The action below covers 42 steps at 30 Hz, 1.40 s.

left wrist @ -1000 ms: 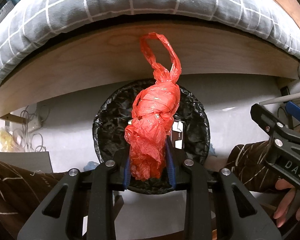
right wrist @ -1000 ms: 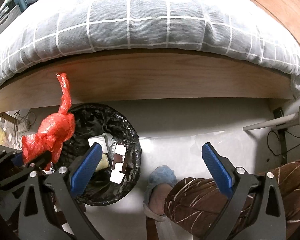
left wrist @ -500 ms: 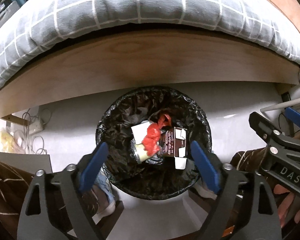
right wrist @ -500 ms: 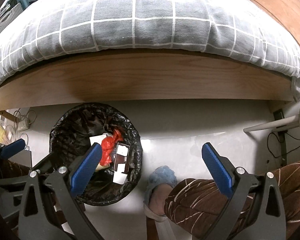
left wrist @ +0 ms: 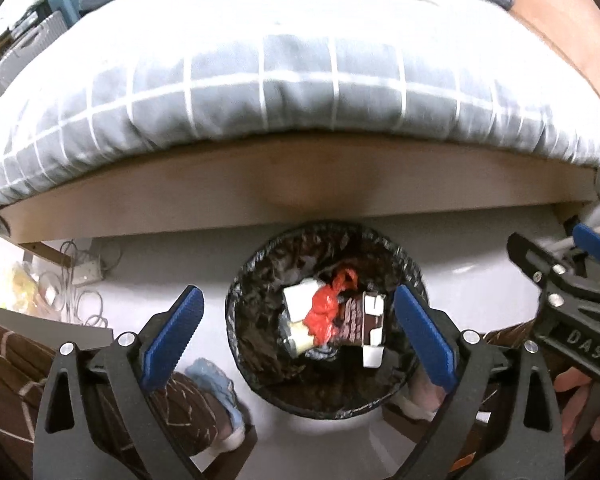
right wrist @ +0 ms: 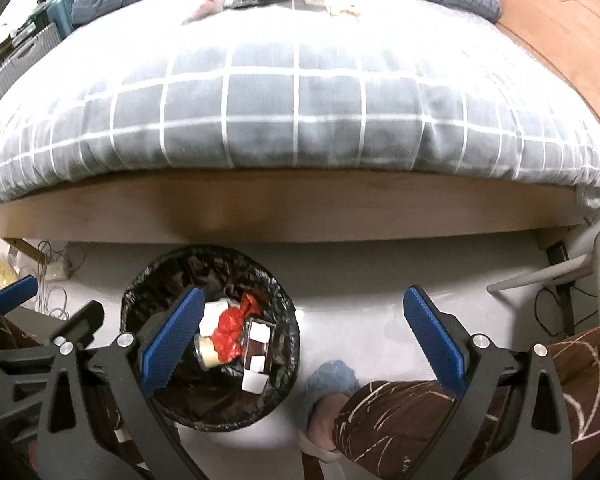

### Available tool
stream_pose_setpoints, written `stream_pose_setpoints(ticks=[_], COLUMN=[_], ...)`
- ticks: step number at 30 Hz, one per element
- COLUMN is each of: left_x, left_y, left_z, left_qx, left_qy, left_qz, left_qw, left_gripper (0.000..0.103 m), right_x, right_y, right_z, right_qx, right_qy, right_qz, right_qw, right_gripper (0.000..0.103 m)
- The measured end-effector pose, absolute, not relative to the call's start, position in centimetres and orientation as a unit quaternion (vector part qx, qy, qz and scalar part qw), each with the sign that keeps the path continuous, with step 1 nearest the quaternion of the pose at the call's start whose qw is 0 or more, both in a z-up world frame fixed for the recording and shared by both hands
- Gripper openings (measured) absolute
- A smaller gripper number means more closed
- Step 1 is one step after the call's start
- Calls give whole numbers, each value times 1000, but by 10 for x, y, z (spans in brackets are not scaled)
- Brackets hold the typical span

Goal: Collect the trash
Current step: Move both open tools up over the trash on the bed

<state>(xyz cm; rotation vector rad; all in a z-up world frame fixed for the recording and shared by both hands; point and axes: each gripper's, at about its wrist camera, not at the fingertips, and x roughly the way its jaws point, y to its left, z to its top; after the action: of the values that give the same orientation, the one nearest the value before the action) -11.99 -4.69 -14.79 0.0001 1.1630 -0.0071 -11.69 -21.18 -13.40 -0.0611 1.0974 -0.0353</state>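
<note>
Bed point(left wrist: 300, 92), with checked quilt point(right wrist: 300, 112), is seen above the floor point(right wrist: 360, 292); loose items, too blurred to be identified, are shown on its far side and may be trash not yet collected. The bin point(left wrist: 236, 320), lined in black, stands on the floor just before the bed frame. The red bag point(left wrist: 322, 312) is seen lying inside the bin among cartons and other rubbish.

Left gripper point(left wrist: 300, 336): its jaws have just been opening and now stand wide, nothing between them. Right gripper point(right wrist: 304, 336): jaws spread apart, empty.

Risks, as judged: the bin could be knocked over by a careless pass of a gripper or by the person's foot point(right wrist: 332, 380) just beside it; the liner could be snagged by a finger point(left wrist: 172, 328); further trash could be dropped beside the rim if released off centre.
</note>
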Motion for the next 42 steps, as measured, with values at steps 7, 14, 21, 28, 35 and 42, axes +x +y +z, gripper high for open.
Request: stream_pose_setpoints(ticks=[7, 14, 21, 28, 35, 42], left_x=[-114, -104, -91, -55, -10, 31], left_y=[-34, -32, -33, -31, -31, -40], left_z=[-122, -99, -88, -69, -56, -49], left_qx=[-10, -11, -5, 2, -3, -9], left_qy=[520, 494, 480, 451, 436, 437], left_qz=[8, -2, -4, -6, -15, -29], left_qw=[854, 869, 877, 893, 900, 899], left_gripper=[94, 94, 94, 94, 94, 94], right_x=[-113, -102, -85, -63, -25, 31], right_y=[-213, -219, -218, -215, -221, -229], right_z=[-107, -72, -53, -38, -28, -25], right_qx=[-32, -30, -31, -46, -39, -35], right_qy=[489, 445, 419, 395, 384, 379], right_qz=[-25, -29, -26, -19, -19, -20], right_qw=[871, 895, 907, 917, 922, 925], right_gripper=[96, 96, 96, 96, 96, 96])
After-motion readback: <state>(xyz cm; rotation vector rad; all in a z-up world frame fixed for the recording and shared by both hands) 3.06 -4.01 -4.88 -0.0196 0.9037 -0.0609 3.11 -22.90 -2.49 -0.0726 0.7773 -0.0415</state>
